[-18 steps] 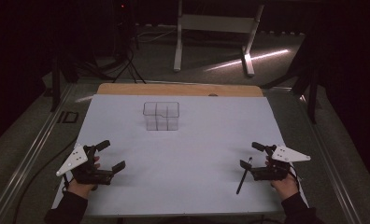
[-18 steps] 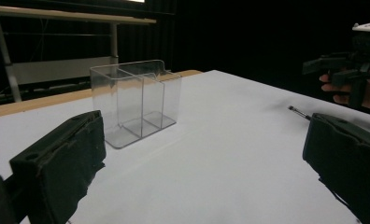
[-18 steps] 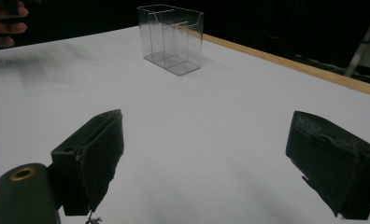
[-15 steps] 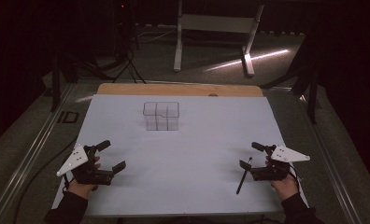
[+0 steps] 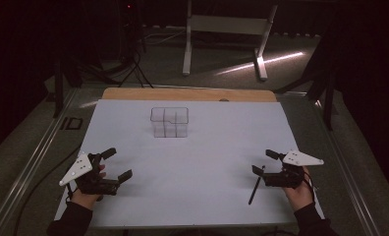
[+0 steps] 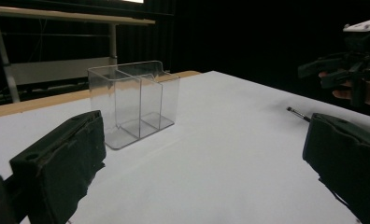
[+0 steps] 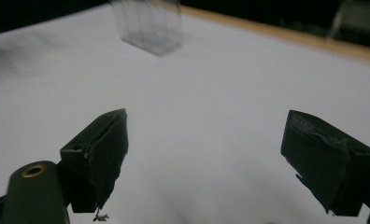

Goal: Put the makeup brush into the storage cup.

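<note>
Near edge of the table, at about 7 o'clock: left gripper (image 5: pixel 113 164), held in the person's left hand (image 5: pixel 87 195), jaws spread wide, nothing between them. Grey three-cornered plate (image 5: pixel 76 168) on top of it. In the left gripper view its two black padded jaws rise at the bottom corners, far apart, bare white table sheet (image 6: pixel 211 163) between them.

At about 5 o'clock: right gripper (image 5: pixel 264 162), held in the right hand (image 5: pixel 298 192), jaws also spread, gripping nothing. Its grey plate (image 5: pixel 302 158) points to the right. The right gripper view shows both pads wide apart over plain white sheet; view is blurred.

Just left of the right gripper, lying on the sheet: thin dark stick, looks like a pen or small brush (image 5: pixel 256 185), cannot tell which. It lies nearly along the 12–6 line, slightly tilted, upper end near the gripper's lower jaw; touching or not, cannot tell. In the left gripper view one end of it (image 6: pixel 297 113) shows at right, flat on the sheet, below the other gripper (image 6: pixel 335 70).

Farther out, around 12 o'clock from table centre, slightly left: clear plastic organizer box (image 5: pixel 169 122), upright, with inner dividers making several compartments, all look empty. Stands well apart from both grippers. Left gripper view shows it (image 6: pixel 134 102) ahead; right gripper view shows it (image 7: pixel 148 25) blurred at top.

Far edge: strip of bare wooden tabletop (image 5: pixel 187 94) beyond the white sheet. Beyond that, dark floor and a white metal stand (image 5: pixel 227 29).
</note>
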A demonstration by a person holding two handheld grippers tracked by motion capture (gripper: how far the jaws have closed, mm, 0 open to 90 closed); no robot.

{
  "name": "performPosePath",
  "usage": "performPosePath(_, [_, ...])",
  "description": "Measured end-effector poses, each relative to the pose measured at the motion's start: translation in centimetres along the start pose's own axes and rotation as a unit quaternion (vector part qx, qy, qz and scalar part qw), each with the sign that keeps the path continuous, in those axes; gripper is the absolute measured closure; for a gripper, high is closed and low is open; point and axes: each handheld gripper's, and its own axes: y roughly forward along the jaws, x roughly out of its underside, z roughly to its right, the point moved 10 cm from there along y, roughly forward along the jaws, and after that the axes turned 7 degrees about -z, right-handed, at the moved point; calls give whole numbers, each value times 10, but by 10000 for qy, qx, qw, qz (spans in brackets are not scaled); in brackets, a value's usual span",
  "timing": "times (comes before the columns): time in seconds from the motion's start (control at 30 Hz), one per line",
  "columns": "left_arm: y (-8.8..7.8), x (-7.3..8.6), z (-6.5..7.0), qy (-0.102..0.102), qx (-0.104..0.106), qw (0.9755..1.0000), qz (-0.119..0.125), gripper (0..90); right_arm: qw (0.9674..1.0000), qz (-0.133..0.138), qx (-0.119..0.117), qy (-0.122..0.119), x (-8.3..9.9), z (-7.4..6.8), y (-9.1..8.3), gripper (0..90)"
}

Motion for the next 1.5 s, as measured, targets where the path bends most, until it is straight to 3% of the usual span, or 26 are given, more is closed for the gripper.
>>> performPosePath(0.1, [0, 0, 0, 6, -2, 10000, -14, 9, 9989, -326, 280, 165, 7, 8, 1, 153])
performPosePath(0.2, [0, 0, 0, 9, -5, 10000, -14, 9, 9974, -529, 364, 320, 10, 9, 1, 152])
performPosePath(0.33, [0, 1, 0, 4, -3, 10000, -27, 9, 9944, -836, 619, 202, 11, 6, 0, 150])
performPosePath(0.5, [0, 1, 0, 23, -29, 10000, -43, 9, 9841, -1480, 894, 414, 19, 0, 1, 147])
performPosePath(0.57, [0, 1, 0, 32, -28, 10000, -38, 9, 9819, -1562, 958, 472, 20, -1, 1, 149])
performPosePath(0.9, [1, 2, 2, 56, -22, 9999, -89, 9, 9612, -2333, 1170, 897, 34, -4, 0, 136])
performPosePath(0.97, [1, 2, 2, 56, -22, 9999, -89, 9, 9602, -2363, 1166, 928, 34, -5, 0, 136])
performPosePath(1.07, [2, 2, 2, 39, -36, 9999, -109, 9, 9546, -2541, 1189, 999, 37, -6, -1, 136])
performPosePath(1.17, [3, 2, 4, 53, -20, 9999, -120, 9, 9511, -2657, 1258, 948, 37, -6, -2, 150])
performPosePath(1.3, [3, 2, 4, 72, -2, 9999, -142, 9, 9470, -2789, 1455, 645, 35, -7, -2, 150])
performPosePath(1.33, [3, 3, 4, 65, -3, 9999, -147, 9, 9448, -2860, 1435, 703, 34, -8, -3, 168])
performPosePath(1.4, [3, 2, 4, 53, 0, 9999, -139, 9, 9442, -2822, 1532, 739, 31, -7, -3, 153])
performPosePath(1.43, [2, 2, 4, 52, 0, 9999, -134, 9, 9415, -2876, 1603, 713, 31, -6, -3, 148])
performPosePath(1.47, [2, 2, 4, 51, 1, 9999, -133, 9, 9361, -3005, 1676, 729, 32, -5, -3, 152])
performPosePath(1.5, [2, 2, 4, 42, 0, 9999, -129, 9, 9347, -3054, 1657, 745, 31, -5, -3, 157])
